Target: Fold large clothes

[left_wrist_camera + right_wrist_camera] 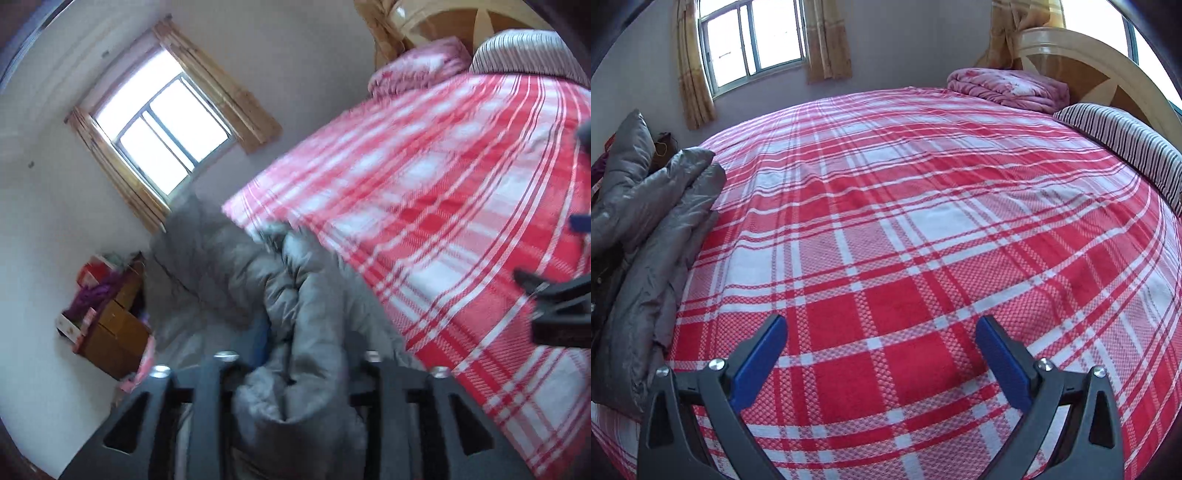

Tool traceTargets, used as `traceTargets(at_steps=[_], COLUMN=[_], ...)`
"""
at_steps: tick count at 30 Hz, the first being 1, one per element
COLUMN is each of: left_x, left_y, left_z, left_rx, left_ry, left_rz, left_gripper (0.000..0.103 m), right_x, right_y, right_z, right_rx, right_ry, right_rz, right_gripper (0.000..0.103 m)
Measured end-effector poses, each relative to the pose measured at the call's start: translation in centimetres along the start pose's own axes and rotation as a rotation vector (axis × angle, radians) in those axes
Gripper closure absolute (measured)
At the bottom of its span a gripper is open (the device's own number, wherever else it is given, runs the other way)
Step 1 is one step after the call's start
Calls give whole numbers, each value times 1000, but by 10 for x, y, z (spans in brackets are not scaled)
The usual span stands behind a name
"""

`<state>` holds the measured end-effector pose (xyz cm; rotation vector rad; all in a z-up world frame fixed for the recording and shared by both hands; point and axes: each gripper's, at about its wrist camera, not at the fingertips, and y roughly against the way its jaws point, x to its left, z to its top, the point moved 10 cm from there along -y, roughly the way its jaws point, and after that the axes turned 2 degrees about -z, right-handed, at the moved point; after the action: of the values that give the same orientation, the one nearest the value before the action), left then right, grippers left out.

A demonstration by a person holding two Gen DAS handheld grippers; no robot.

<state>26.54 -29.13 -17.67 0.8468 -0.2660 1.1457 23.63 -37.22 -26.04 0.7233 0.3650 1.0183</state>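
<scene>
A grey padded jacket (646,229) is lying bunched along the left edge of the bed (905,229), partly hanging over it. It is judged to be bulky but light, soft and rather slippery, so a seam, hem or collar edge is being favoured over the puffy middle. In the left wrist view a thick fold of it is being bracketed by the left gripper (291,373), whose jaws are standing partly apart; whether the fabric is being pinched cannot be told. The right gripper (881,347) is being held over bare bedspread, its jaws wide apart and empty.
</scene>
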Motion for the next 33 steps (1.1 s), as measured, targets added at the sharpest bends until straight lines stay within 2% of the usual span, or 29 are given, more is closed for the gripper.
traceTargets(at_steps=[1, 3, 5, 8, 11, 13, 14, 18, 21, 24, 26, 28, 30, 33], left_x=[4, 15, 38, 87, 169, 215, 245, 302, 315, 316, 313, 310, 302, 290], left_y=[15, 45, 73, 79, 40, 11, -6, -46, -67, -79, -90, -100, -110, -122], left_z=[7, 21, 31, 25, -21, -60, -86, -150, -170, -180, -180, -178, -176, -161], left_rx=[-32, -107, -158, -125, 42, 157, 230, 373, 433, 458, 459, 458, 448, 415], left_ry=[-2, 17, 61, 153, 292, 401, 476, 677, 745, 833, 836, 824, 833, 822], left_rz=[10, 10, 16, 78, 255, 338, 405, 482, 492, 446, 436, 431, 391, 350], left_gripper=[31, 8, 7, 5, 3, 3, 3, 3, 3, 3, 3, 3, 3, 3], right_x=[-1, -3, -3, -3, 2, 15, 30, 106, 184, 254, 296, 321, 329, 313], right_y=[-1, -6, -6, -4, 11, 26, 40, 80, 102, 100, 85, 66, 48, 13], right_z=[-1, 0, 0, 3, 24, 47, 67, 123, 155, 171, 174, 170, 162, 143], right_rx=[2, 9, 11, 21, -12, -40, -67, -163, -186, -173, -165, -165, -172, -129], right_ry=[2, 6, 7, 6, 50, 60, 63, 158, 235, 282, 300, 299, 324, 324], right_rz=[-1, -5, -6, -3, -50, -39, -13, 32, 99, 136, 153, 186, 155, 129], right_gripper=[0, 0, 0, 2, 15, 16, 16, 16, 16, 18, 25, 33, 34, 38])
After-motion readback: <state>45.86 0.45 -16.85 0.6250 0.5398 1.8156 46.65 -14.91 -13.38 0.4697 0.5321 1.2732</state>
